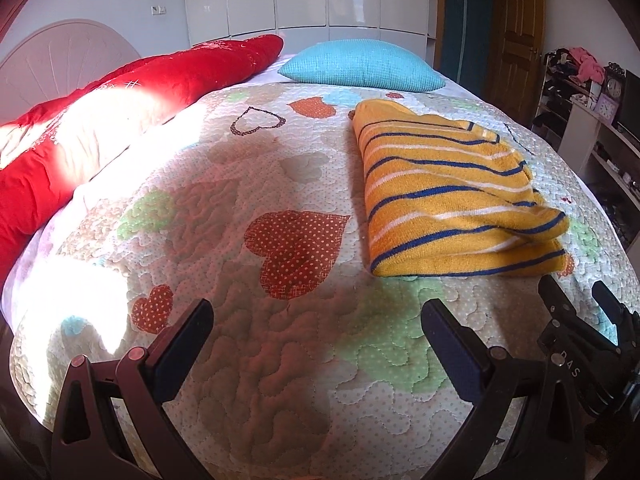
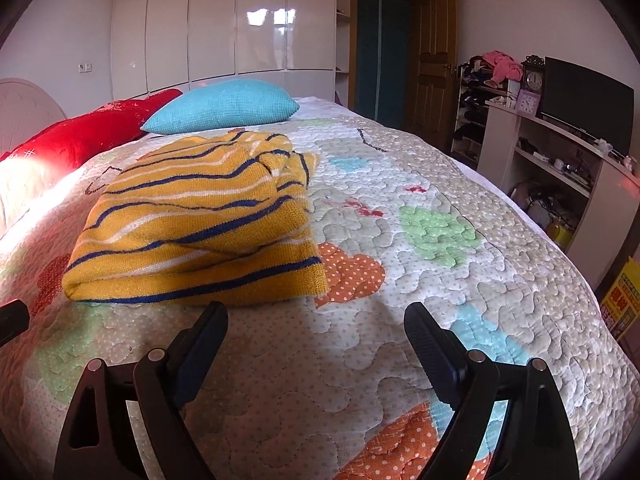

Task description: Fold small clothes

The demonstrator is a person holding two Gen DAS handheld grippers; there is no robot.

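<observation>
Sunlight fell across a long red pillow (image 1: 132, 92) at the far left of the bed, beside a pale headboard (image 1: 60, 56). Right of it, at the far end, lay a turquoise cushion (image 1: 362, 66). The bed's quilt (image 1: 240, 184), patched with dotted hearts, spread over the whole near ground. Nearest on the left, the left hand-held gripper (image 1: 316, 326) hung released over bare quilt, its jaws wide apart with nothing between them. Right of it lay the yellow sweater (image 1: 452, 196), knitted, with blue and white stripes, folded into a thick, roughly square bundle; its folded edge faced near, its layers lay slightly uneven on the right side, and the collar end looked rumpled at the far side. The right hand-held gripper (image 2: 316, 322) stood just near of the sweater's right corner, also spread wide and empty, touching nothing. Farthest right stood shelves (image 2: 560, 168) with a dark screen (image 2: 586, 104) and clocks.
</observation>
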